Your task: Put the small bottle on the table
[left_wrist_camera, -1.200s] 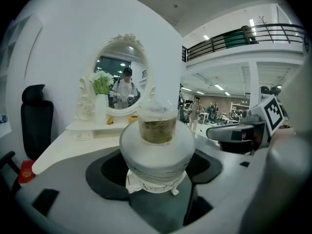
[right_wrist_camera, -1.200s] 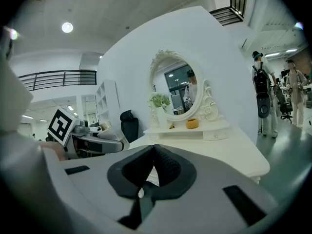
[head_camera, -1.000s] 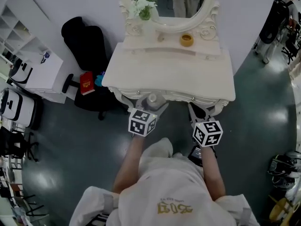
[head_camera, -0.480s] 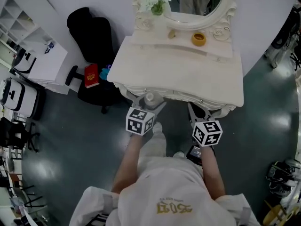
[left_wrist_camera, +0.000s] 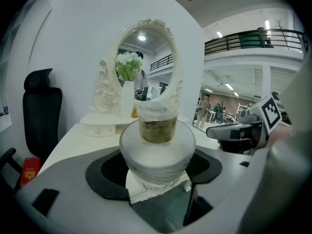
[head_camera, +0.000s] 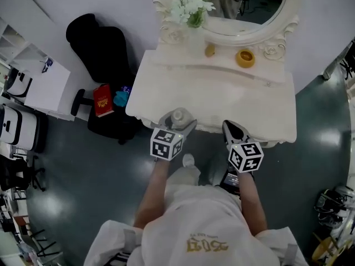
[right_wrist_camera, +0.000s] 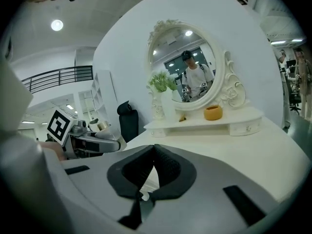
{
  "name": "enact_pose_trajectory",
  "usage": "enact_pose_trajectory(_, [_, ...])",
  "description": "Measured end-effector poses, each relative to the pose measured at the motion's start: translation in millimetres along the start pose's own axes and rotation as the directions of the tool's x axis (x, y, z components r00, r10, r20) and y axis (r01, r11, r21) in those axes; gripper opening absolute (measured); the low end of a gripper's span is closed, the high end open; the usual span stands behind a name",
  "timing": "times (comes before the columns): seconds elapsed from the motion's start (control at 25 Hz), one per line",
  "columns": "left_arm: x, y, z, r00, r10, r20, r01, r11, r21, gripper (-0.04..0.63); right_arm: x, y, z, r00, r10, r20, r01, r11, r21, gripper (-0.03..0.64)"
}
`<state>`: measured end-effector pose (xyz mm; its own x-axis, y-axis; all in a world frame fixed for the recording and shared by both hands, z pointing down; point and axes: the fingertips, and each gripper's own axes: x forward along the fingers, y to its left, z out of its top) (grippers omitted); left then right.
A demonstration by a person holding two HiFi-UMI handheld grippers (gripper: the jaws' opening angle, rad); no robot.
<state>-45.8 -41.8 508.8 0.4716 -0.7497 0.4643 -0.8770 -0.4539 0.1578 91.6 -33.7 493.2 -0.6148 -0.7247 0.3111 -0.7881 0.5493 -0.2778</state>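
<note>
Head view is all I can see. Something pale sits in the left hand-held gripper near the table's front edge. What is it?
Observer: A small bottle, frosted white with a clear cap. In the left gripper view, the left hand-held gripper has its jaws pressed on the bottle's sides.
Visitor: Does the other one carry anything?
Observer: No. The right gripper view shows the right hand-held gripper with its jaws shut together and nothing between them.
Visitor: Is the bottle down on the table?
Observer: It seems not yet. The left gripper view shows the carved trim of the table just under the bottle's base.
</note>
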Motion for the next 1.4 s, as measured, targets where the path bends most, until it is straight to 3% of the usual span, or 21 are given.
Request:
enact_pose_trajectory(0.48, [59, 85, 21, 0.995, -0.094, -0.042, 0.094, 0.996, 0.005, 0.344, 94, -11, 22, 0.995, -0.089, -0.039, 0.09, 0.996, 0.008, 0.013])
enact_pose_trajectory(0.92, [70, 122, 26, 0.991, -0.127, -0.037, 0.127, 0.992, 0.007, 0.344, 105, -22, 40, 0.979, -0.199, 0.033, 0.197, 0.978, 0.064, 0.014])
enact_pose_trajectory(1.4, [83, 130, 36, 0.994, -0.102, -0.033, 0.102, 0.995, 0.011, 0.344, 114, -30, 45, 0.985, -0.169, 0.035, 0.167, 0.985, 0.049, 0.014])
